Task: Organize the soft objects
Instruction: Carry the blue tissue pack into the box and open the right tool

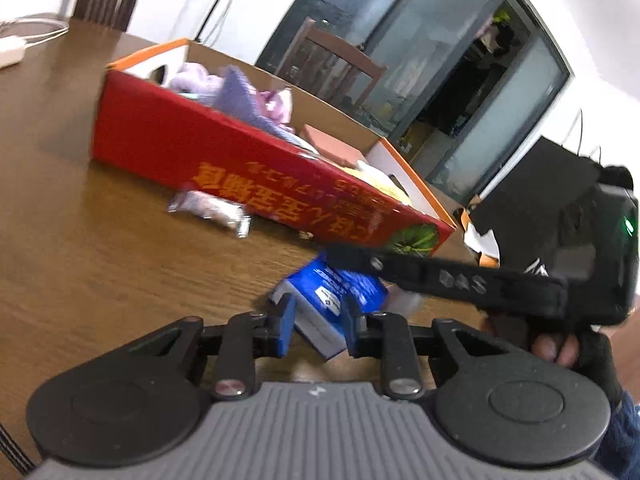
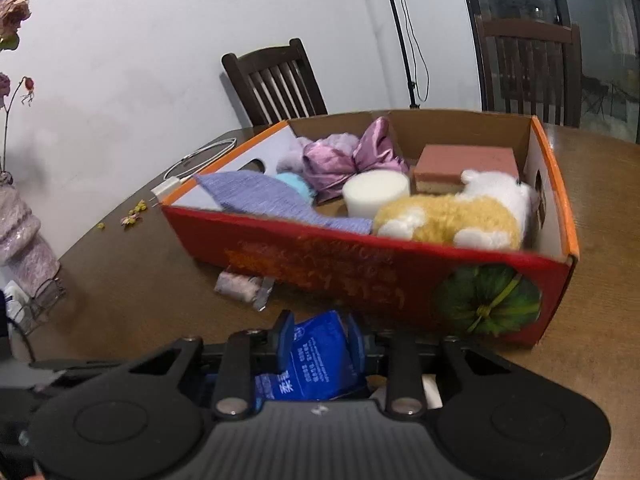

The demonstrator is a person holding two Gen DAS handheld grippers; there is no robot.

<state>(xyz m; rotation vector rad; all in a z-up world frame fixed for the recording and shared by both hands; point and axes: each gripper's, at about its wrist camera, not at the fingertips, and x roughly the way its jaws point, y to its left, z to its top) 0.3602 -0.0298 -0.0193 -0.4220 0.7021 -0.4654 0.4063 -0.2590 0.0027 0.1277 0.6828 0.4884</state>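
Observation:
A red cardboard box (image 2: 320, 264) stands on the wooden table, also in the left wrist view (image 1: 208, 144). It holds a purple knit cloth (image 2: 264, 196), a purple satin bow (image 2: 344, 156), a white foam cylinder (image 2: 374, 194), a pink sponge (image 2: 464, 164) and a yellow-white plush (image 2: 452, 216). A blue tissue pack (image 1: 332, 300) sits in front of the box. Both grippers close on it: my left gripper (image 1: 318, 320) from one side, my right gripper (image 2: 318, 340) on the pack (image 2: 316, 360). The right gripper's black finger (image 1: 440, 280) crosses the left view.
A small silvery wrapped packet (image 1: 212, 210) lies on the table against the box front, also in the right view (image 2: 244, 286). A white charger and cable (image 2: 188, 172) lie behind the box. Chairs (image 2: 276, 84) stand at the table's far side. A pink knit item (image 2: 24, 236) is at left.

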